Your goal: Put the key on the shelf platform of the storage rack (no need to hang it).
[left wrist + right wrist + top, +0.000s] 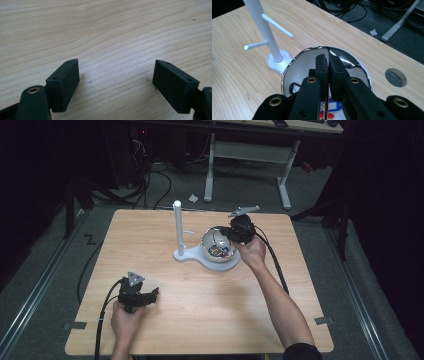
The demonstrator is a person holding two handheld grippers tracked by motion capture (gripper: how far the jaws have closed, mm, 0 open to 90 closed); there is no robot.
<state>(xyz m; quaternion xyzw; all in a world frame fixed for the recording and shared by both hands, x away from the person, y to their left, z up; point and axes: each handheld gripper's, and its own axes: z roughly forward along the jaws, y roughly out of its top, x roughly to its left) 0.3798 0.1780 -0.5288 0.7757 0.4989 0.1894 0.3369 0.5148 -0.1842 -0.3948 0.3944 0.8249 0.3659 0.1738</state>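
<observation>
bright tabletop (200, 285), dark surroundings, glare on bowl (342, 56).

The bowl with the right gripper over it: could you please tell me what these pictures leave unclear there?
- Items inside the shiny bowl: too small in the high view; in the right gripper view the right gripper covers most of them.
- Whether its nearly closed jaws pinch the bowl's rim or anything else: not visible.
- Foot of the white peg stand: partly behind the bowl in the right gripper view.

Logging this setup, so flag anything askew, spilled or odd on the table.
Nothing is spilled. The right gripper is pinched on the rim of the shiny metal bowl, which sits on the white stand's base and holds small colourful items.
</observation>
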